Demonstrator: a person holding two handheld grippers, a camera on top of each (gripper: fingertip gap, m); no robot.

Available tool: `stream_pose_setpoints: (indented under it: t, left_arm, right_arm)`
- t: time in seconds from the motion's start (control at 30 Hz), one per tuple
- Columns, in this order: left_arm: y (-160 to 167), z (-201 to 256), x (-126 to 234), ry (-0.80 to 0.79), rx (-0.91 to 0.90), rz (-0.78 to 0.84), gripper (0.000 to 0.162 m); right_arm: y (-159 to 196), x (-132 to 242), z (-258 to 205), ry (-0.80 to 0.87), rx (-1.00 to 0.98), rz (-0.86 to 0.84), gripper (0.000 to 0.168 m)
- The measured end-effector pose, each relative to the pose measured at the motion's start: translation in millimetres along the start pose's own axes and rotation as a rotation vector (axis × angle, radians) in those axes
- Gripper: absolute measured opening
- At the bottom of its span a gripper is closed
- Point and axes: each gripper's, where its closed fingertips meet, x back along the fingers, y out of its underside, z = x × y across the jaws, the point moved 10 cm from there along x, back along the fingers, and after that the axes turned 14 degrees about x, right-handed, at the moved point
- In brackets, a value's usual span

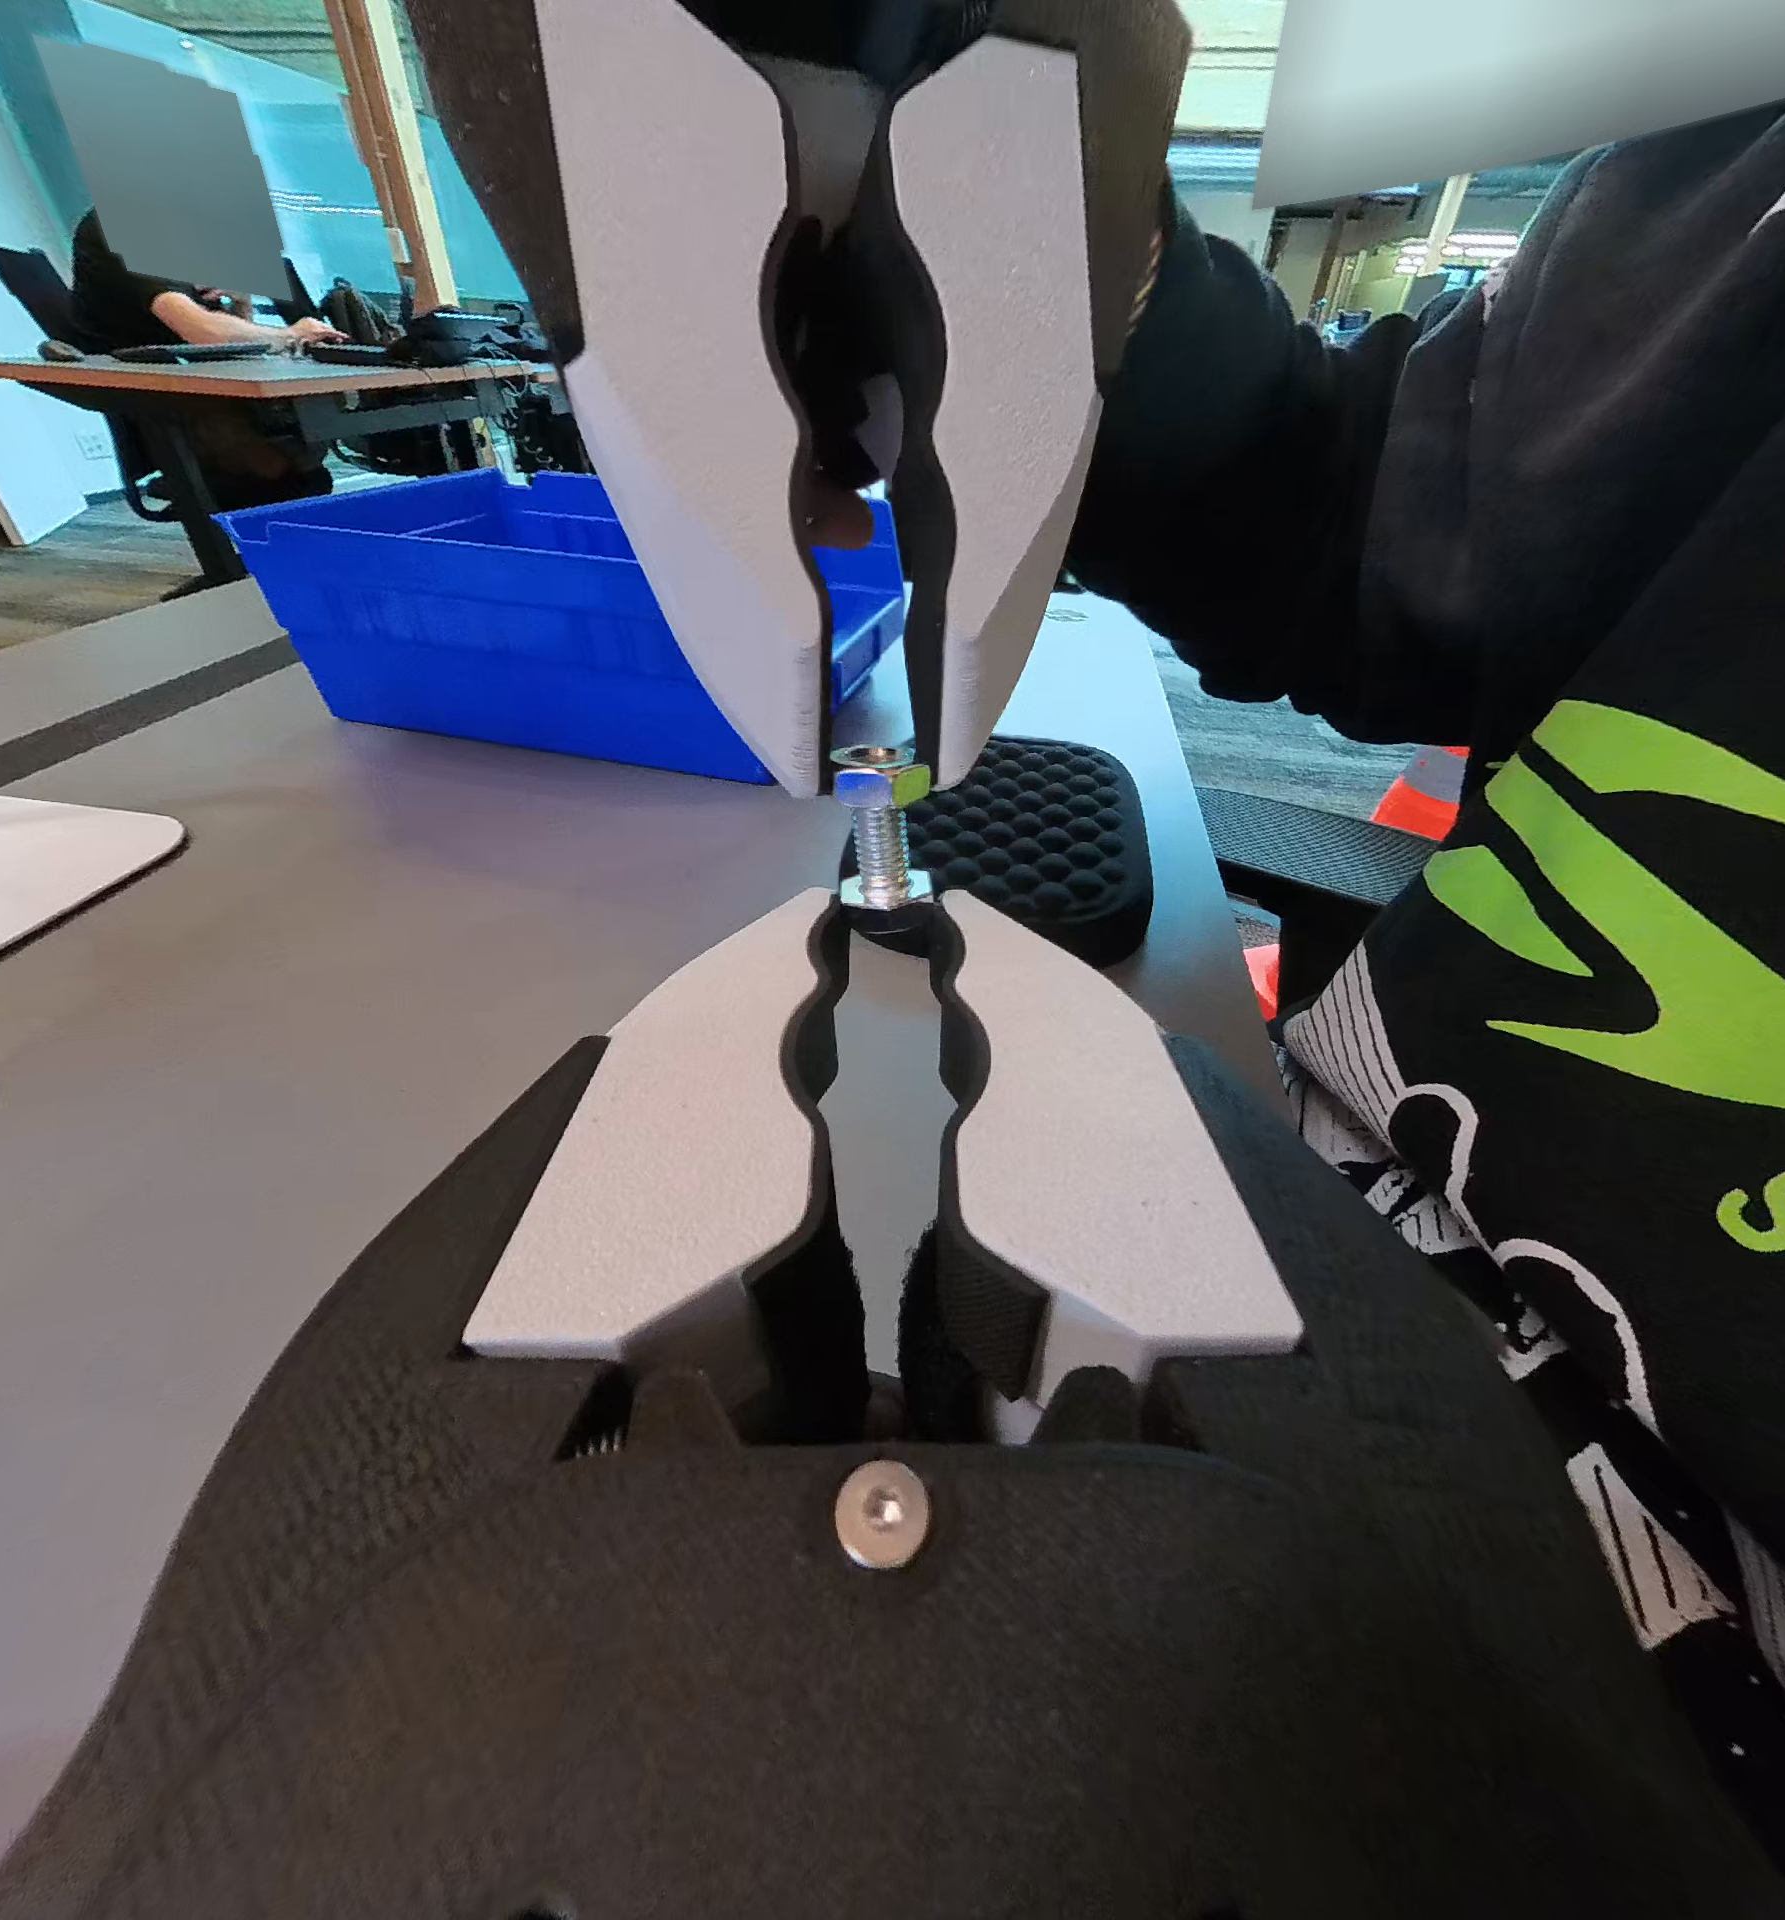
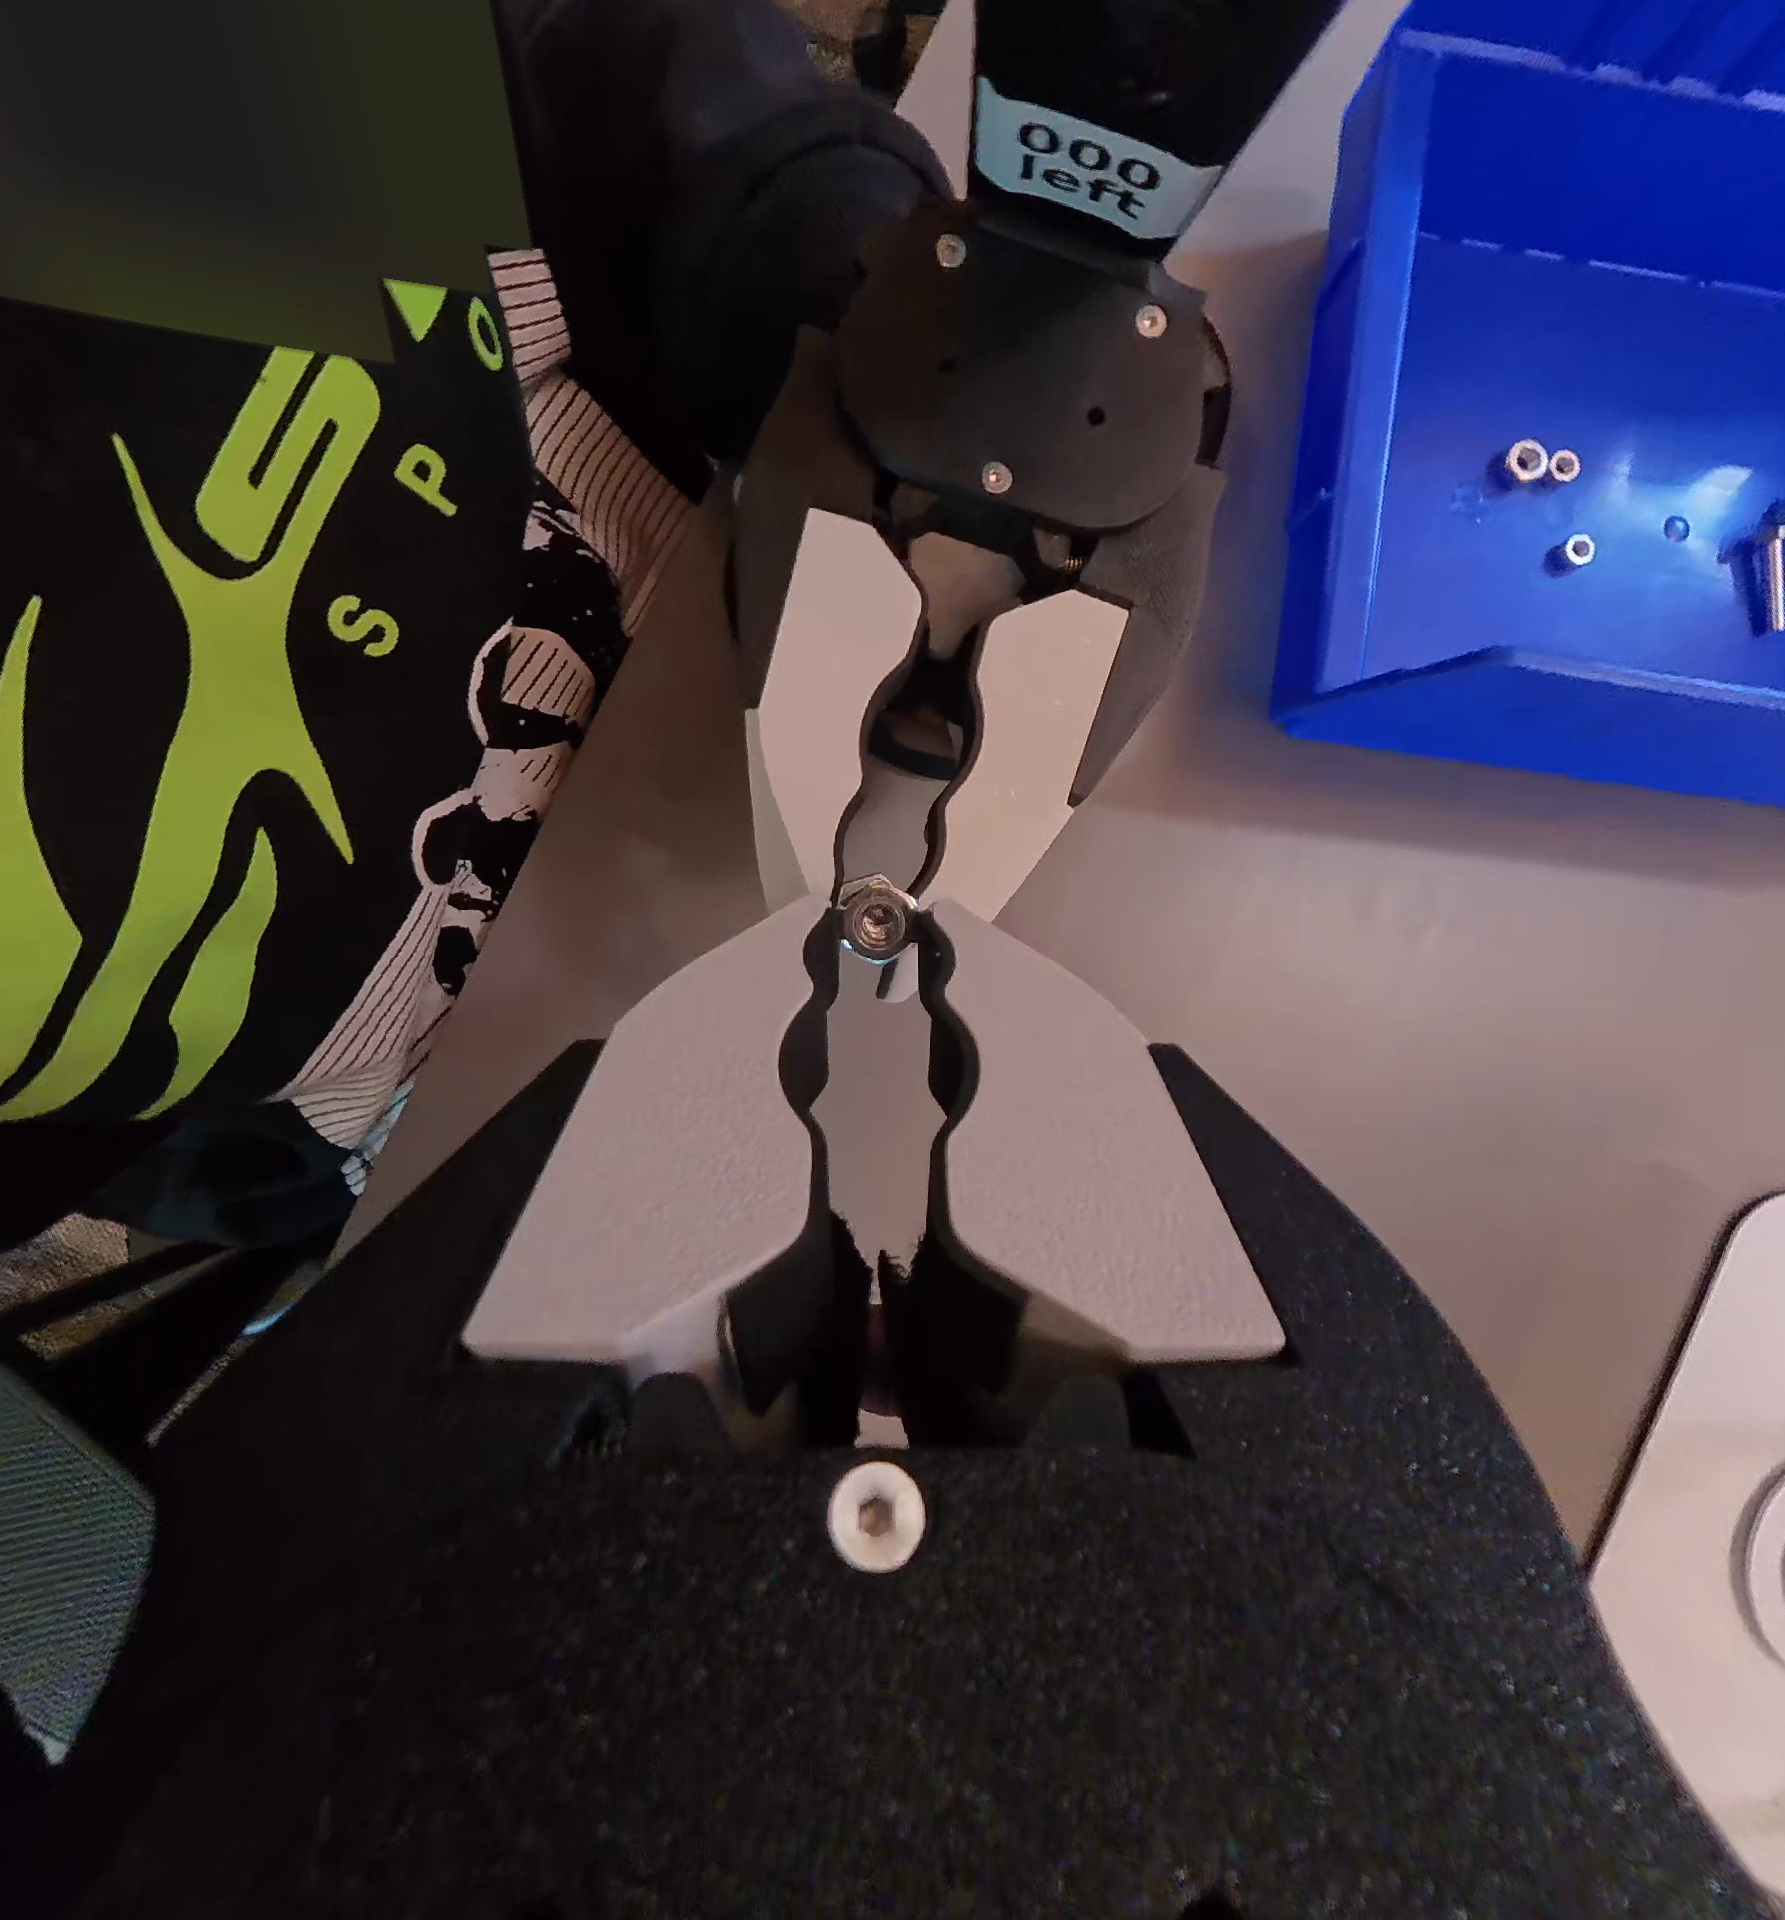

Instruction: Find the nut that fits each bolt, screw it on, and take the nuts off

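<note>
— Where's the bolt [image 1: 880, 831]?

— We have it between our two grippers, above the table [image 1: 452, 935]. In the left wrist view it stands upright, head at the top, threads running down to a nut [image 1: 885, 890] that sits right at our left gripper [image 1: 886, 912] tips.

— Are the left jaws clamped?

— They are drawn in close on the nut, with the fingertips [image 1: 763, 956] pressed to either side of it. Behind the tips the wavy inner edges leave a gap.

— And the right gripper [image 1: 872, 774]?

— It comes down from above, and its jaws are pinched on the bolt head. From the right wrist view we look straight down onto the head's socket, bolt [image 2: 875, 925] framed between the right gripper [image 2: 875, 920] tips, with the left gripper [image 2: 883, 883] just beyond.

— What lies around?

— Beyond the left jaws and to their left sits a blue bin [image 1: 472, 613]. In the right wrist view that bin [image 2: 1490, 675] is up and right of the jaws, holding loose nuts [image 2: 1537, 462] and bolts [image 2: 1771, 582]. A black dimpled pad [image 1: 1033, 831] lies just right of the bolt.
</note>
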Motion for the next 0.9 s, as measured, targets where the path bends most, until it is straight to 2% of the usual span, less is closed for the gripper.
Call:
stream_pose_setpoints:
  t: [0.13, 0.53, 0.63, 0.73, 0.8, 0.9]
  left_arm:
    - [0, 0, 1, -0.036, -0.002, 0.016, 0.015]
    - [-2, 0, 4, -0.021, 0.001, 0.053, 0.015]
    - [-2, 0, 5, -0.023, -0.003, 0.06, 0.015]
    - [-3, 0, 7, -0.029, -0.002, 0.087, 0.015]
    - [-4, 0, 9, -0.036, -0.006, 0.118, 0.015]
    - [-5, 0, 11, -0.05, -0.011, 0.146, 0.015]
  right_arm:
    - [-2, 0, 1, 0.02, -0.07, -0.027, 0.014]
    - [-4, -1, 1, 0.055, -0.075, 0.002, 0.022]
    - [-2, 0, 1, 0.088, -0.094, 0.03, 0.032]
    - [4, 1, -2, 0.161, -0.147, 0.144, 0.047]
    - [11, 0, -5, 0.228, -0.204, 0.293, 0.055]
    - [23, -7, -15, 0.312, -0.305, 0.556, 0.057]
